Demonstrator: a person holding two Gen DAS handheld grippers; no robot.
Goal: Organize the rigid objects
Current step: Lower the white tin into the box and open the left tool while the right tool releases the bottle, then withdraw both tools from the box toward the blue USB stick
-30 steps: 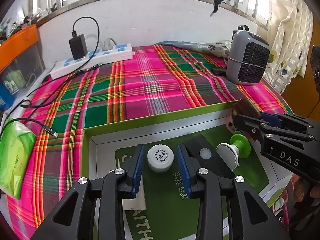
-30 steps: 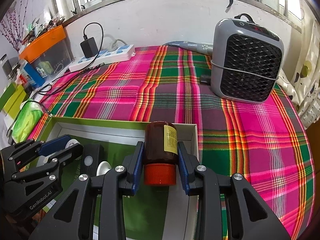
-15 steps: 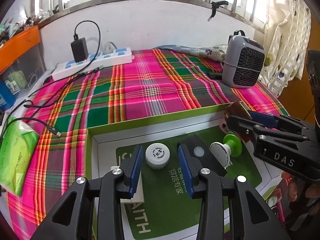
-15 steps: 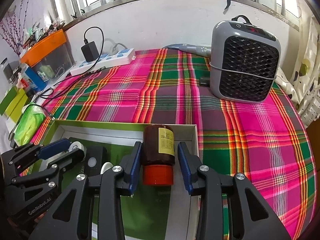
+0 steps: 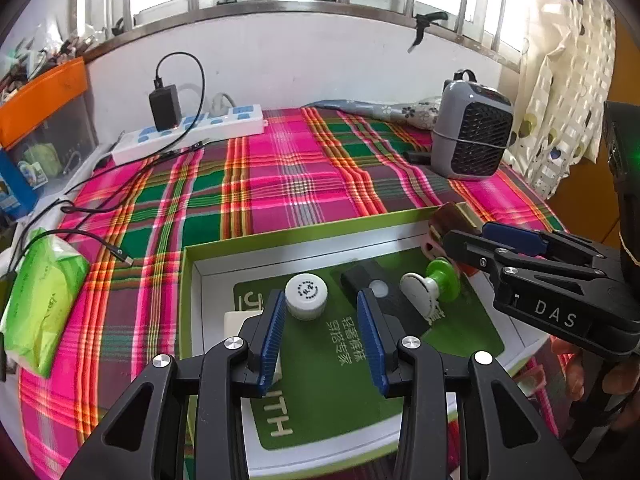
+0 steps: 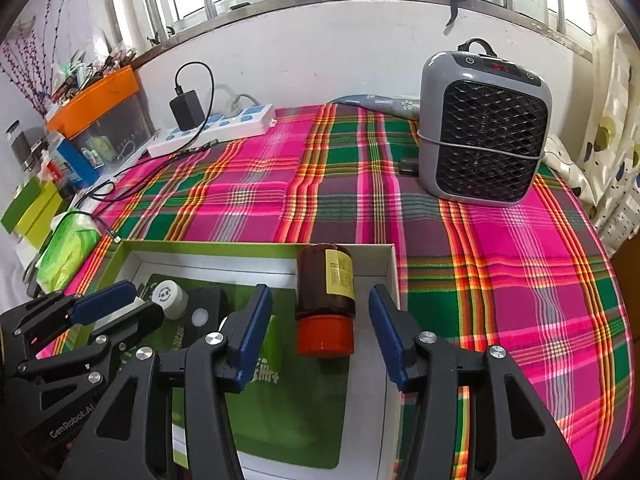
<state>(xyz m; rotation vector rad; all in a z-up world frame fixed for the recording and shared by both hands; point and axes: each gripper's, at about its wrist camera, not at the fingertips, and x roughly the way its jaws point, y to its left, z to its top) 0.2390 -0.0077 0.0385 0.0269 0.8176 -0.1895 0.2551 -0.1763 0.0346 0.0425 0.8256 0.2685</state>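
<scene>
A green-rimmed white box (image 5: 256, 236) (image 6: 384, 276) lies on the plaid cloth. In it are a white round-capped bottle (image 5: 306, 295) (image 6: 170, 298), a black block (image 5: 372, 286), a green-and-white stamp-like piece (image 5: 430, 286) and a brown bottle with a red cap (image 6: 325, 300) (image 5: 448, 216) lying at the box's right end. My left gripper (image 5: 322, 334) is open, its fingers either side of and just behind the white bottle. My right gripper (image 6: 320, 330) is open, its fingers apart from the brown bottle's sides.
A grey fan heater (image 6: 482, 128) (image 5: 470, 132) stands at the back right. A white power strip with a black charger (image 5: 188, 132) and cables lies at the back left. A green tissue pack (image 5: 38, 304) lies left of the box. Storage bins (image 6: 96, 100) line the left edge.
My right gripper has opened and let go of the brown bottle, which now lies in the box. Both grippers have drawn back slightly; the left one has opened wider around the white bottle.
</scene>
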